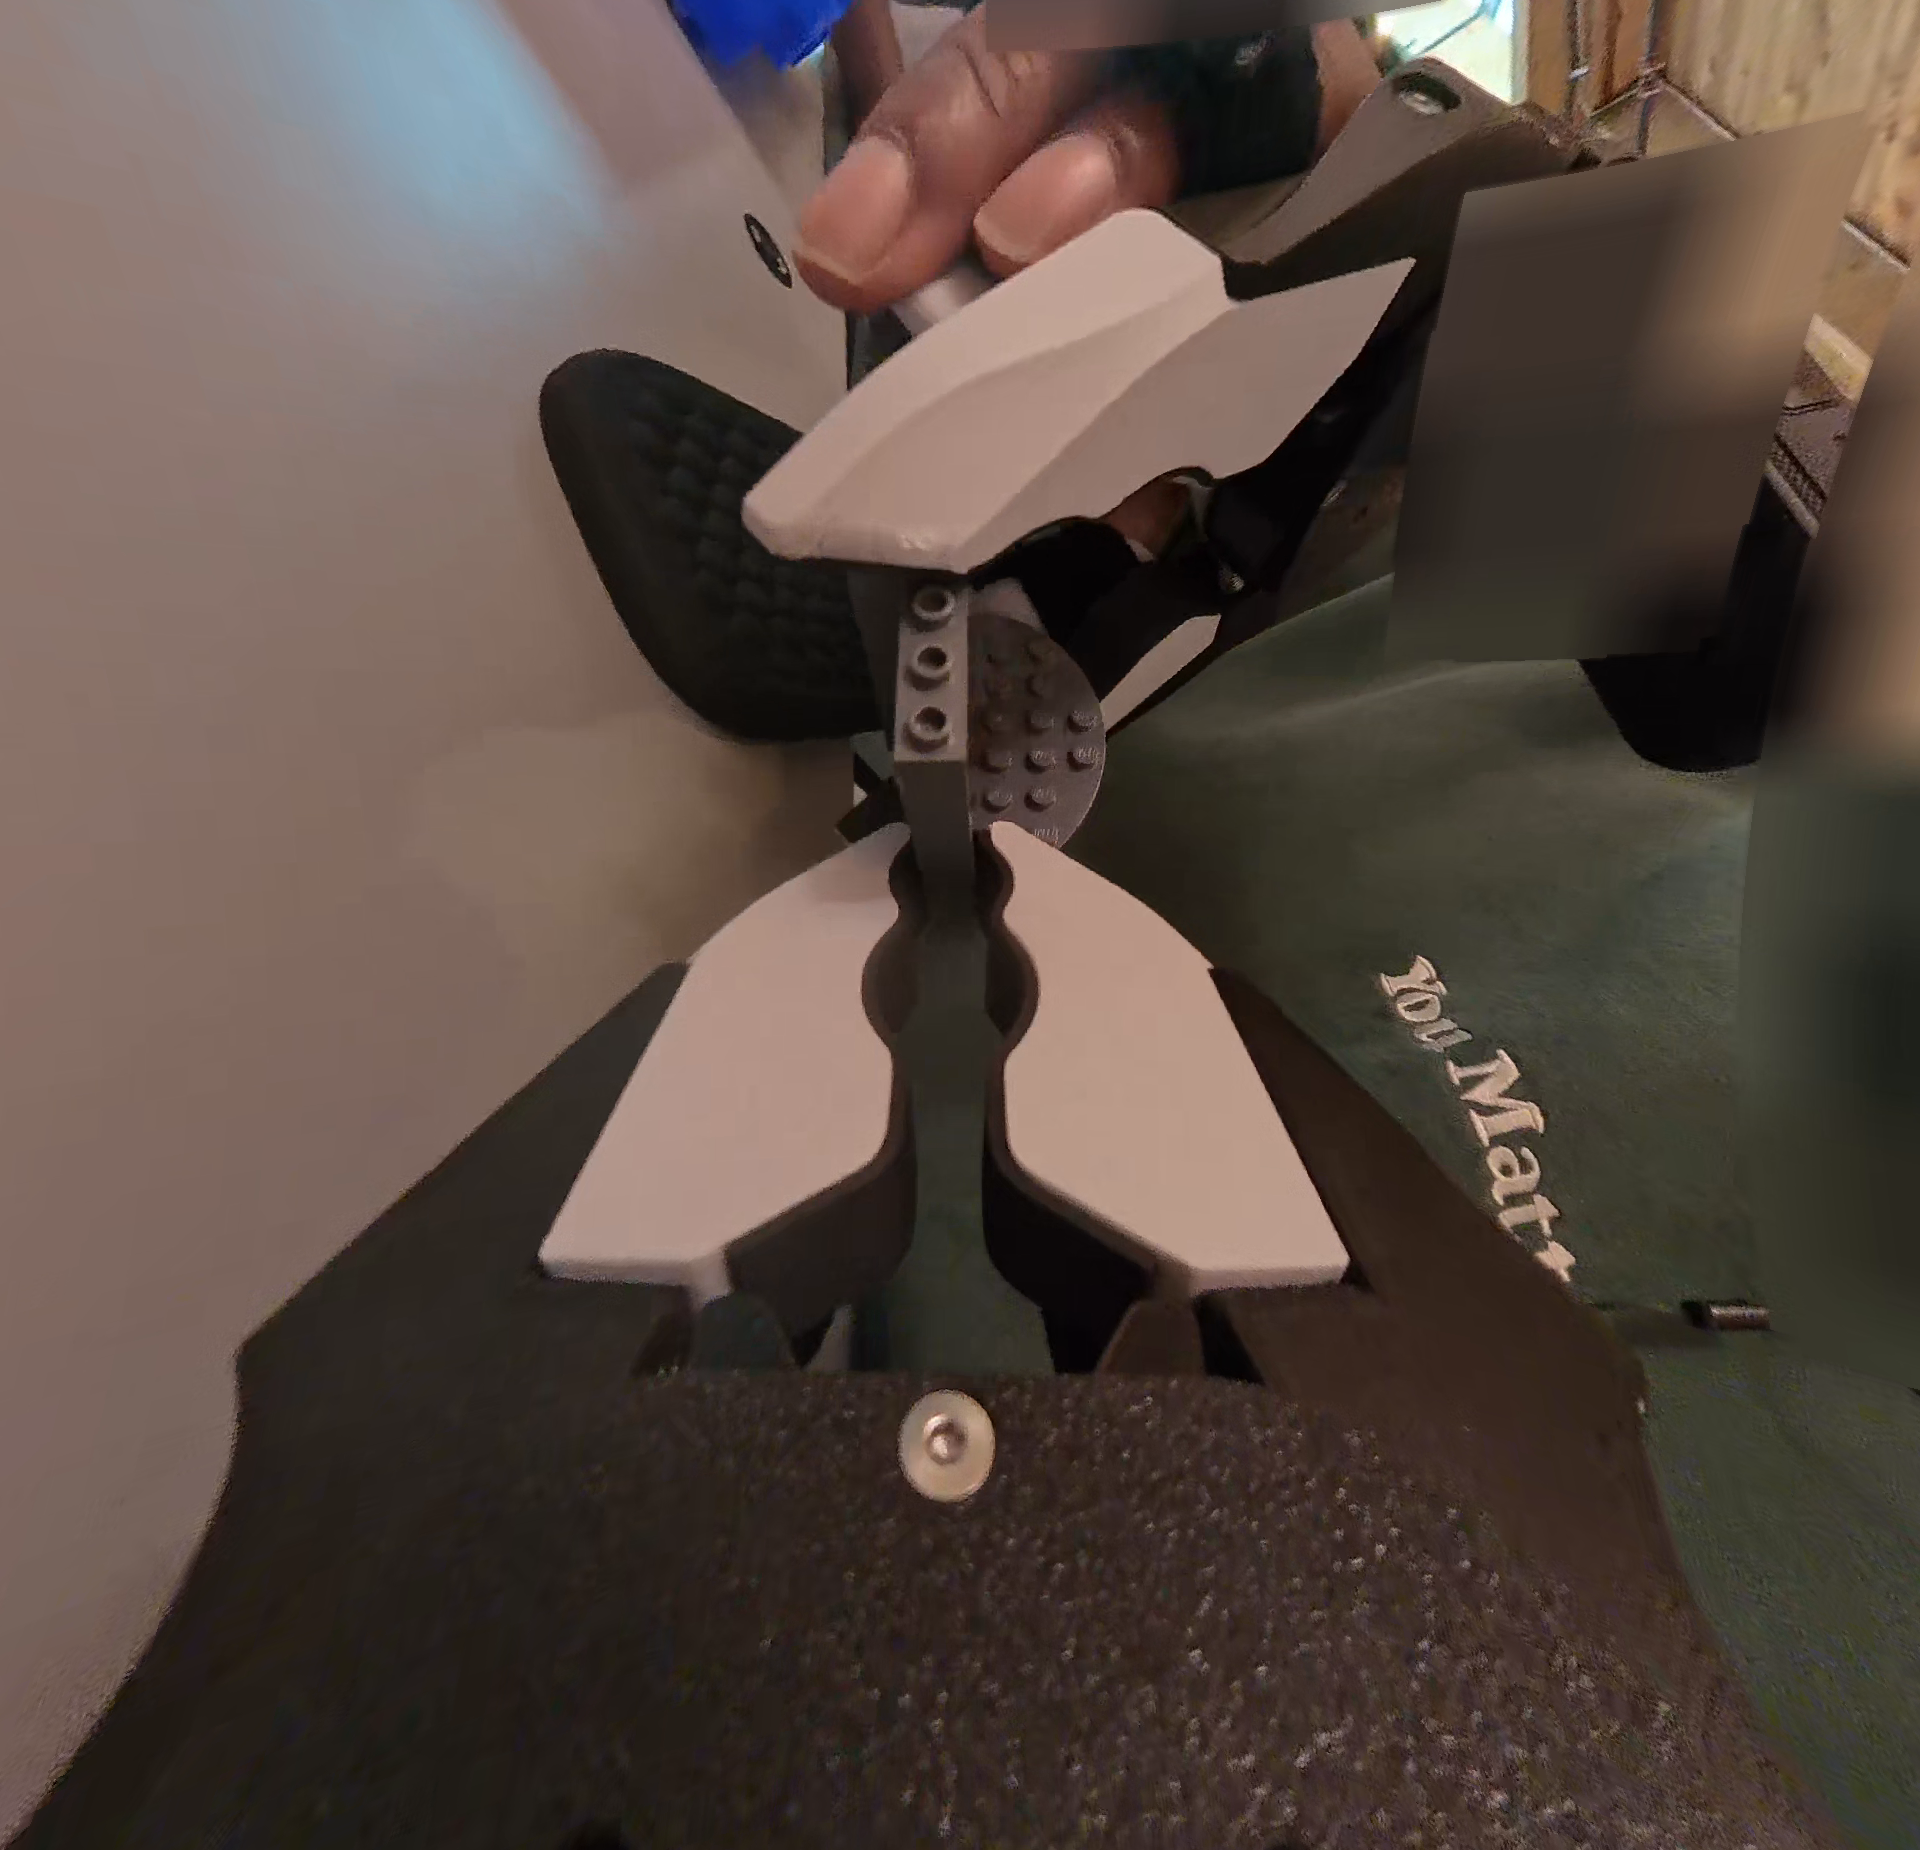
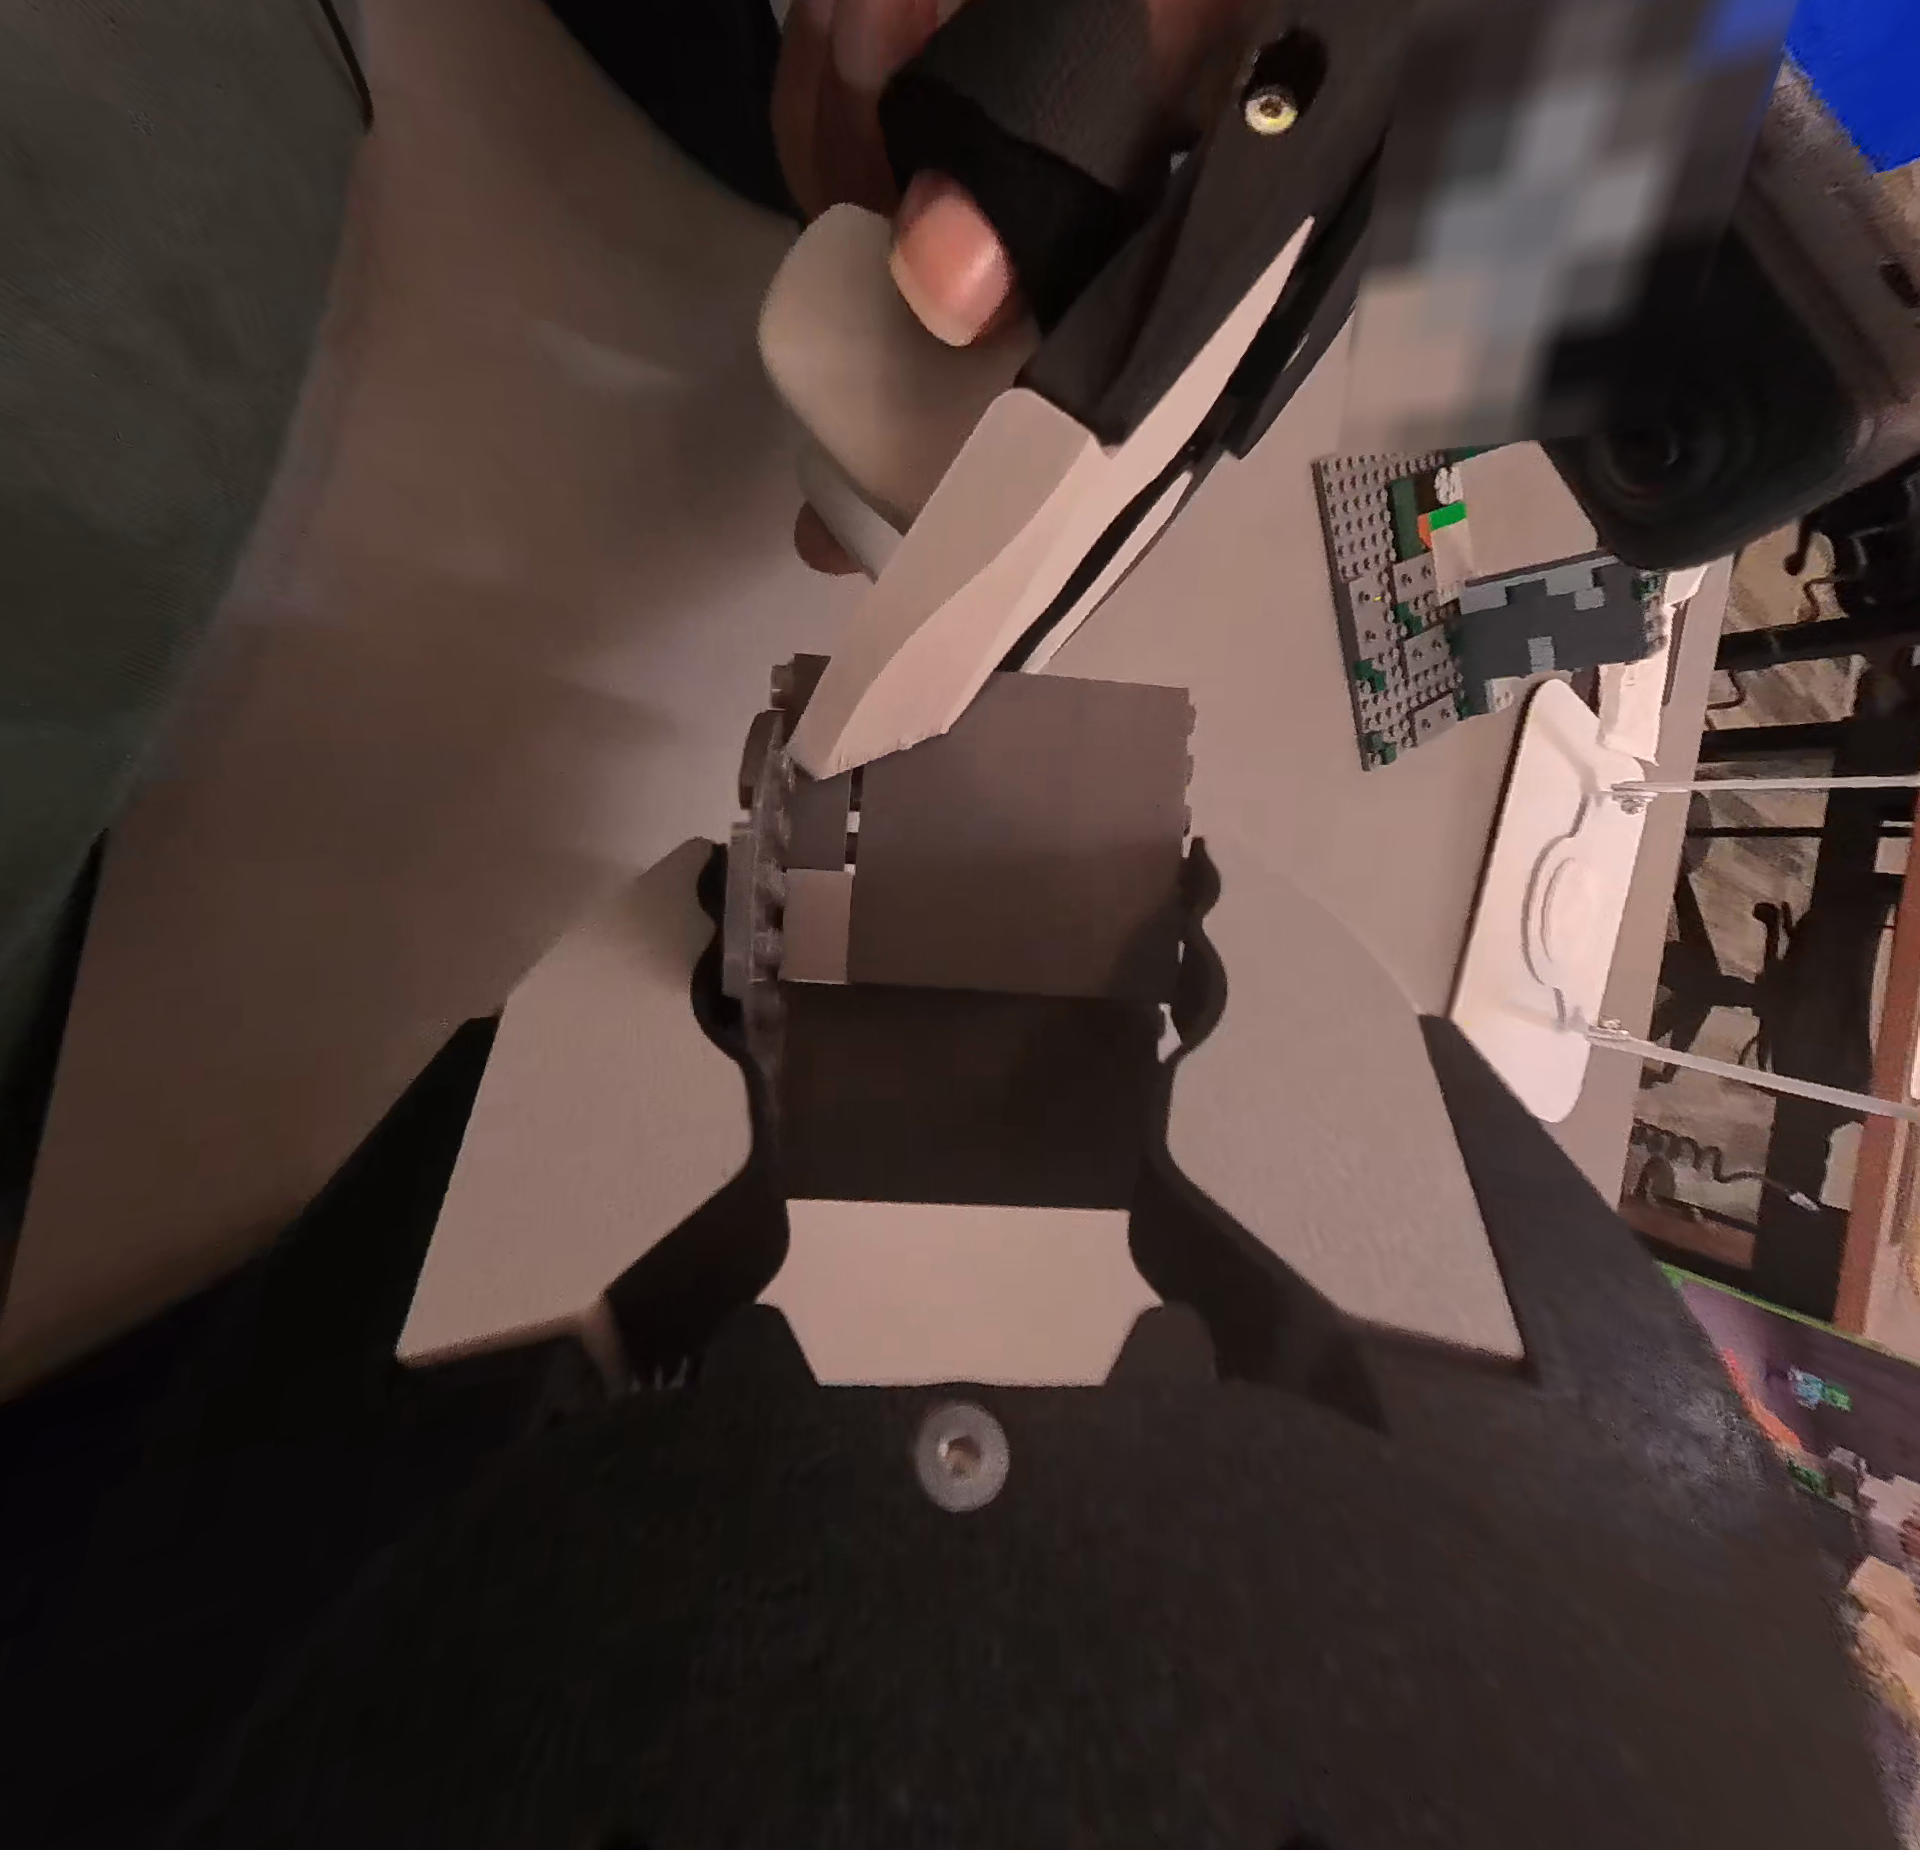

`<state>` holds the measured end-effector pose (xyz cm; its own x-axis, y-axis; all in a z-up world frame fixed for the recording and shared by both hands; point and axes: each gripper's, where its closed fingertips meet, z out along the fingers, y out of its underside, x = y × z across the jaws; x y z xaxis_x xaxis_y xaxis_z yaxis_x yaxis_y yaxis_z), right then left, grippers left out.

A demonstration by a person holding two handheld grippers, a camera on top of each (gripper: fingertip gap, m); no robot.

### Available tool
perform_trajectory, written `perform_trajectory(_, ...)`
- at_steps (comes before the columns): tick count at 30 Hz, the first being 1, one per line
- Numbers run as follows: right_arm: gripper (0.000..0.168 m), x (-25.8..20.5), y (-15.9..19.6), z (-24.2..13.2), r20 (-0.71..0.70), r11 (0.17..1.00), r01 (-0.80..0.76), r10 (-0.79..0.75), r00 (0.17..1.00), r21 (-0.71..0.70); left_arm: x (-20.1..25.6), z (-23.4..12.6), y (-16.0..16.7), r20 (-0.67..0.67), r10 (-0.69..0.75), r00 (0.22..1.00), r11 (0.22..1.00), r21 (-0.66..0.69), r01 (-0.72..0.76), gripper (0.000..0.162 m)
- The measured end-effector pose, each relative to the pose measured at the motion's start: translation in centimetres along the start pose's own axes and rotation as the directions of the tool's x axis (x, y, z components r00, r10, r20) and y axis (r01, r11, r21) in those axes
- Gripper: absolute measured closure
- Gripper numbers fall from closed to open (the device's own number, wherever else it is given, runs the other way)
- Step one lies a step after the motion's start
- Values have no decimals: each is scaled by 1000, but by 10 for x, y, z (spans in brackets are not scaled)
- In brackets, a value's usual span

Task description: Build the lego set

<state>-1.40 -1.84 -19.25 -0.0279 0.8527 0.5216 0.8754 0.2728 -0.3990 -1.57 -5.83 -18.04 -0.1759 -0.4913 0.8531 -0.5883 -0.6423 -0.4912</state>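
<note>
Left gripper (image 1: 943,870) is pinching nearly shut on the edge of a thin grey plate (image 1: 940,824), studded round piece (image 1: 1029,730) stuck on its side. Right gripper (image 2: 951,896) is spread wide, clamping that same plate (image 2: 1023,834) across its width. Half-built set (image 2: 1475,595) is sitting off to the right gripper's right.

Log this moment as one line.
left gripper: shut on grey piece | right gripper: shut on block | stage: joining | build: on table
</note>
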Motion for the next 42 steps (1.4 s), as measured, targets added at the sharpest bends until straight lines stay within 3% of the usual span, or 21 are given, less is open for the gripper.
perform_trajectory(13, 86, -3, 1, 4, -16, 999, -15, 15, 1000, 52, -5, 1, 1, 12, -8, 1000, 1000, 10, 8, 154)
perform_trajectory(20, 80, 15, 7, -7, -135, 998, -42, 47, 990, 42, -7, -4, -6, 26, 10, 1000, 999, 53, -12, 154)
perform_trajectory(26, 73, 28, 16, -30, -206, 927, -262, 320, 925, 268, 1, -13, -16, -28, 72, 997, 987, 146, -67, 154)
perform_trajectory(29, 73, 23, 16, -37, -81, 755, -479, 568, 819, 447, 7, -18, -24, -53, 115, 992, 972, 210, -101, 154)
perform_trajectory(33, 80, 14, 6, -38, 225, 345, -740, 803, 551, 578, 3, -26, -38, 31, 207, 978, 936, 286, -207, 154)
perform_trajectory(38, 95, 20, 0, -27, 481, -128, -852, 862, 157, 508, -17, -32, -52, 307, 331, 892, 865, 279, -417, 154)
perform_trajectory(42, 98, 41, 1, -21, 533, -308, -807, 846, 11, 505, -30, -39, -61, 567, 431, 703, 774, 169, -610, 154)
